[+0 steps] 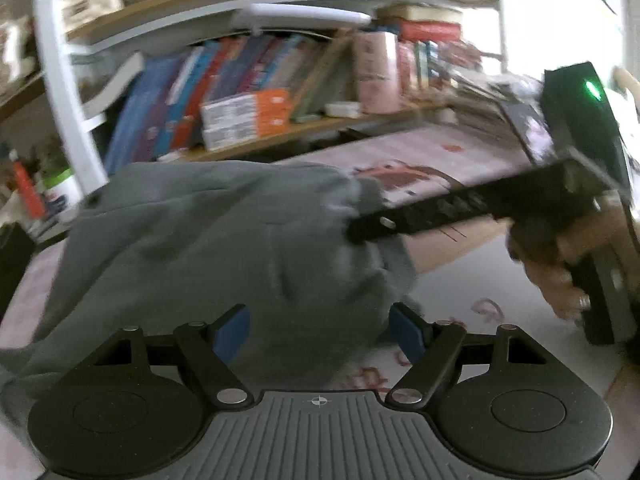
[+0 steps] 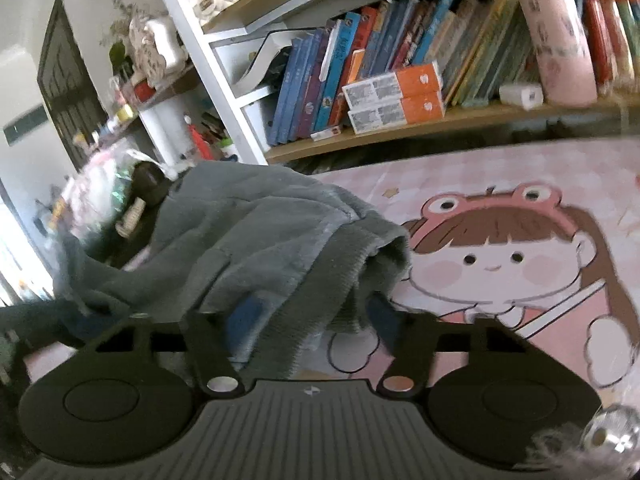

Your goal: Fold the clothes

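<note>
Tabletop [image 2: 500, 168] under a pink cartoon-print cover; bookshelf [image 2: 400, 128] runs behind it at 12 o'clock.

Grey fleece garment [image 2: 248, 232], looks like a sweatshirt with a ribbed hem or cuff, heaped on the tabletop's left half; in the right wrist view it fills 9 to 12 o'clock, ribbed edge draped toward centre. Not yet flat, no fold lines made, so early in the task.

Handling: soft, light, limp. Won't hold shape; sags and bunches when lifted. Fleece has decent friction, so slip risk is low. Best hold is the ribbed band, thicker and firmer than the body fabric; pinch both layers, else only one lifts.

Right hand-held gripper [image 2: 308, 320]: jaws roughly half closed, ribbed edge hanging between the blue pads [image 2: 244, 320]. Pads appear to press the fabric, so I judge it gripped. In the left wrist view it reaches in from 3 o'clock, held in a person's hand [image 1: 548, 264], tip at the garment's edge.

Left hand-held gripper [image 1: 320, 330]: jaws wide apart, holding nothing, garment body just ahead of the pads; picture is blurred.

Next, as a guess: left takes a matching edge, both pull taut.
</note>
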Tool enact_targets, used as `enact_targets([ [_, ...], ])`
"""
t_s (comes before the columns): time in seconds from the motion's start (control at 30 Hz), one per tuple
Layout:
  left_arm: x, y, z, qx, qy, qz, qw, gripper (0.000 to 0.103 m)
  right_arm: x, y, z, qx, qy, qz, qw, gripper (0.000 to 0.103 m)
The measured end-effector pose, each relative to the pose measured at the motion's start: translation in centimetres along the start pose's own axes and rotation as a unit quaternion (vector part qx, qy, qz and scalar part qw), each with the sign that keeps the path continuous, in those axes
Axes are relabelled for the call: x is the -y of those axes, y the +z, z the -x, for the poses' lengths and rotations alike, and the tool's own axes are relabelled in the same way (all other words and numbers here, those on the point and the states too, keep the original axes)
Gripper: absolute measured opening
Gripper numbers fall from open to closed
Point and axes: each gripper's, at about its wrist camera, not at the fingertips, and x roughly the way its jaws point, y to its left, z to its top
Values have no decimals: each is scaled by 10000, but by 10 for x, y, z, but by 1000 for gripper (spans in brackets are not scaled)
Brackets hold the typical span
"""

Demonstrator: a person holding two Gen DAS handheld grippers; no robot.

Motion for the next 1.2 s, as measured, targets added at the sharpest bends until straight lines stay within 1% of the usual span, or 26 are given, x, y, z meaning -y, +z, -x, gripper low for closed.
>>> enact_targets([
  [0.03,6,0,-3,-13,19,-119,9999,79,3,0,1,26,59,-102,9999,34],
  [0.07,11,1,-4,-3,78,-244,9997,79,6,1,3,120,127,-224,9996,13],
  [0.1,15,2,-6,11,141,-369,9992,79,12,3,7,273,340,-459,9980,6],
  [0.17,24,3,-8,37,267,-618,9977,79,26,8,17,607,943,-1039,9882,4],
  [0.2,29,4,-9,50,330,-743,9967,79,29,10,20,709,1091,-1174,9845,4],
  [0.23,33,4,-11,78,395,-851,9956,79,30,11,23,768,1149,-1209,9830,4],
  [0.3,40,6,-15,135,525,-1062,9929,79,33,14,27,886,1265,-1280,9797,4],
  [0.4,48,7,-28,80,829,-1404,9866,79,33,15,28,900,1250,-1295,9795,4],
  [0.5,52,10,-31,224,1028,-1621,9811,79,34,17,30,923,1293,-1341,9782,4],
  [0.57,53,12,-28,379,1093,-1661,9793,78,34,16,29,938,1330,-1339,9775,4],
  [0.6,53,13,-27,451,1095,-1679,9787,76,34,16,28,939,1327,-1323,9778,4],
  [0.63,52,14,-25,494,1045,-1707,9785,61,33,16,29,944,1316,-1303,9782,4],
  [0.67,50,16,-24,498,954,-1699,9796,40,33,14,28,946,1293,-1289,9786,4],
  [0.7,47,17,-22,496,858,-1685,9807,34,34,13,27,947,1271,-1291,9789,4],
  [0.77,41,18,-16,552,864,-1591,9819,17,35,13,26,920,1234,-1317,9793,4],
  [0.8,37,20,-11,584,891,-1555,9821,16,35,13,25,885,1214,-1322,9798,4],
  [0.83,32,23,-6,673,926,-1477,9824,13,35,13,24,842,1222,-1334,9799,4],
  [0.87,27,26,0,768,961,-1394,9826,11,35,13,23,792,1250,-1350,9797,6],
  [0.9,22,29,5,864,997,-1310,9826,11,35,12,22,742,1279,-1366,9795,13],
  [0.93,16,33,13,1013,1126,-1205,9811,11,36,12,21,704,1286,-1414,9790,17],
  [0.97,7,37,22,1192,1244,-994,9800,10,36,12,21,690,1257,-1448,9790,25],
  [1.0,0,39,30,1293,1247,-789,9806,10,36,12,21,686,1213,-1452,9795,30],
  [1.03,-4,40,31,1285,1258,-728,9810,10,36,12,21,678,1167,-1450,9802,31],
  [1.1,-13,42,32,1244,1284,-643,9818,11,36,11,18,563,1027,-1400,9832,40],
  [1.2,-13,37,22,1016,1158,-607,9862,13,31,9,10,316,844,-1207,9886,40],
])
